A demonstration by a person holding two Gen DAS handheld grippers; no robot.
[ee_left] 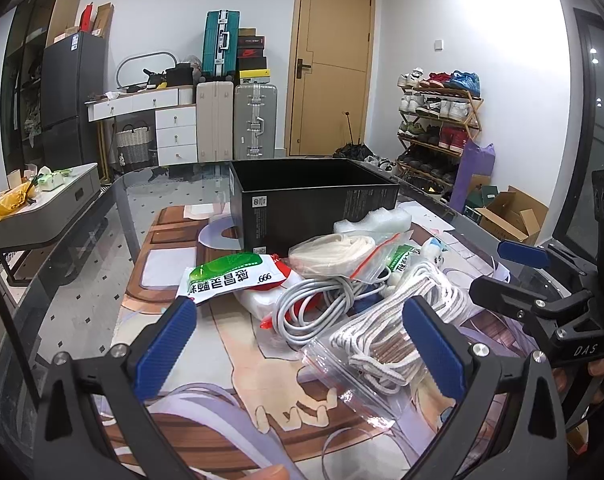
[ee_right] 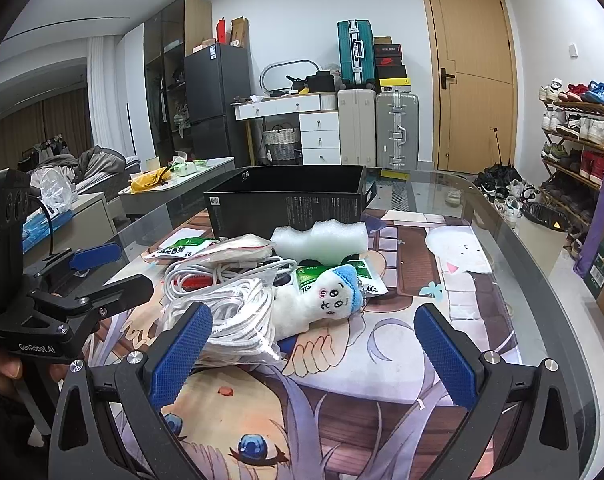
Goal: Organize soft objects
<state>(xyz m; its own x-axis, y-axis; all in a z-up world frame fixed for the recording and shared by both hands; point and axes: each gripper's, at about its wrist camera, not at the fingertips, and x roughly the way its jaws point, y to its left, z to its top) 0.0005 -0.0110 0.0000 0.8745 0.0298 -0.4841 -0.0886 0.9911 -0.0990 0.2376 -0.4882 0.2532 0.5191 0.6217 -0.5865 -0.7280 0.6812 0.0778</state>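
- A cluttered room, with suitcases, a shoe rack and a wooden door behind a glass tabletop laid over a printed cartoon mat.
- An open black box stands at the far side; the soft things lie in a heap just in front of it.
- The heap: a bagged bundle of white rope, a coiled grey cable, a green-and-white sachet, a zip bag of cream cord, a white foam block and a small plush toy with a blue cap.
- Left gripper: jaws wide apart, holding nothing, low over the mat, its one pad against the rope bag.
- Right gripper: jaws spread wide, empty, facing the plush toy and rope bundle.
- Handling, as a judgement: all look light and yielding. The plastic bags are likely slippery and will crumple, so pinch through to the rope's bulk. The plush takes a squeeze at its middle. The cable may trail or snag neighbours.
- Room: the mat to the right is bare, the box is open-topped, and the tabletop's curved rim is well clear of the heap.
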